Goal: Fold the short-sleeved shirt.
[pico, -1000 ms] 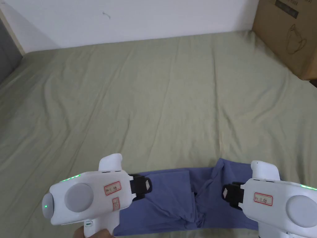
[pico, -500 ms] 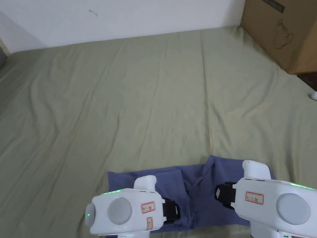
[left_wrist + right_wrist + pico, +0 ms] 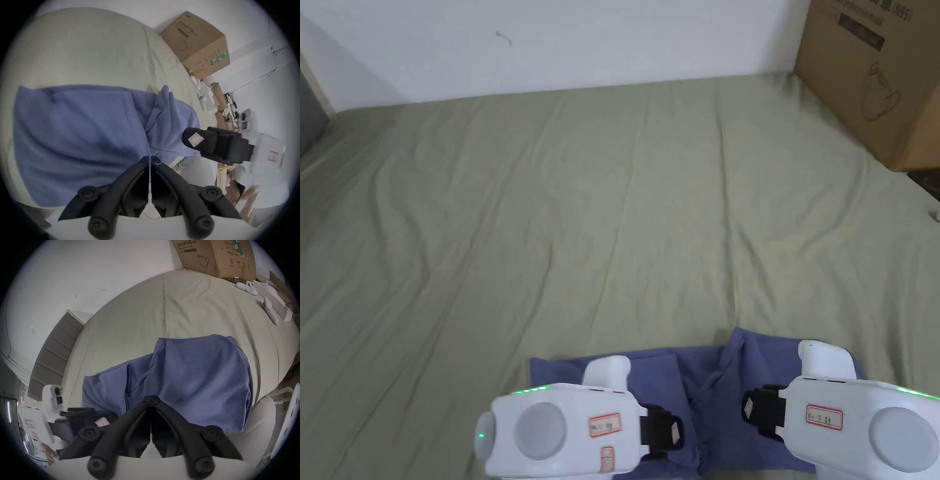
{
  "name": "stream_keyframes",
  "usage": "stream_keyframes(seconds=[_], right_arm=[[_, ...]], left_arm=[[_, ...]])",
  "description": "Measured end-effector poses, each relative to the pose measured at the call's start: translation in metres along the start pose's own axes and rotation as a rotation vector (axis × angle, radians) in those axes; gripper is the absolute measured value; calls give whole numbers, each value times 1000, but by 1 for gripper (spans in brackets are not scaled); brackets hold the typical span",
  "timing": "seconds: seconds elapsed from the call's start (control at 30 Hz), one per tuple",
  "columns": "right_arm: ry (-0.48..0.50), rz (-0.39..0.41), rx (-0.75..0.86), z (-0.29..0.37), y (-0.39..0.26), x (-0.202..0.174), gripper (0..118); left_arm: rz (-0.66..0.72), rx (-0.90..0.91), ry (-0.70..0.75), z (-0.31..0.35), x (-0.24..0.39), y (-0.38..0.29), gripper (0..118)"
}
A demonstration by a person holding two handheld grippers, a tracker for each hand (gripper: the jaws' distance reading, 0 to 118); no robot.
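The blue cotton short-sleeved shirt (image 3: 706,400), already gathered into a narrow band with a bunched knot of cloth at its middle, is laid across the near edge of the bed covered by a pale green sheet (image 3: 600,206), and a fold across its width is judged to be in hand. The left hand-held gripper (image 3: 150,158) and the right hand-held gripper (image 3: 151,397) are each seen with jaws drawn together at the near hem, though whether cloth is pinched cannot be told; a firm grip on both layers is called for next. The brown cardboard box (image 3: 878,75) at the far right corner is closed, its contents hidden.
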State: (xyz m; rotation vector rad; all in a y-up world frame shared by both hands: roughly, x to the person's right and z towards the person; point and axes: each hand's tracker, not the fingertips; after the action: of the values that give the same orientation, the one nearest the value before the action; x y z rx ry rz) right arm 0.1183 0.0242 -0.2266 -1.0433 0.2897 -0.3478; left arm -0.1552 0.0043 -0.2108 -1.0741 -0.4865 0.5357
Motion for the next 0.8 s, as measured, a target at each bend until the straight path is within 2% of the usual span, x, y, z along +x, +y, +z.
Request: stream_keyframes(seconds=[0.13,0.27,0.4,0.43,0.47,0.5,0.53,0.57,0.6,0.73,0.77,0.8], right_arm=[[-5,19,-10,-4,-1,-9,0],[-2,34,-24,-10,-2,-18,0],[-1,63,-42,-18,-1,-30,0],[-1,72,-48,-20,-1,-33,0],[1,76,-52,-21,-1,-36,0],[3,79,-55,-23,-1,-39,0],[6,83,-60,-24,-1,-40,0],[5,89,-64,-25,-1,-44,0],[4,96,-67,-26,-2,-46,0],[-7,117,-77,-28,-2,-51,0],[-8,117,-78,-28,-2,-51,0],[-9,116,-79,-29,-1,-50,0]], left_arm=[[54,108,0,55,-37,6,2],[216,188,10,94,-98,1,1],[224,196,40,106,-129,-8,2],[248,204,27,104,-136,-10,7],[284,209,-6,101,-139,-10,21],[314,208,-24,97,-145,-10,45],[344,192,-43,91,-149,-9,78],[370,173,-64,84,-154,-7,93],[383,168,-98,78,-159,-6,98],[441,141,-191,47,-167,-2,98],[443,125,-218,43,-169,-2,95],[411,153,-256,41,-170,-1,80]])
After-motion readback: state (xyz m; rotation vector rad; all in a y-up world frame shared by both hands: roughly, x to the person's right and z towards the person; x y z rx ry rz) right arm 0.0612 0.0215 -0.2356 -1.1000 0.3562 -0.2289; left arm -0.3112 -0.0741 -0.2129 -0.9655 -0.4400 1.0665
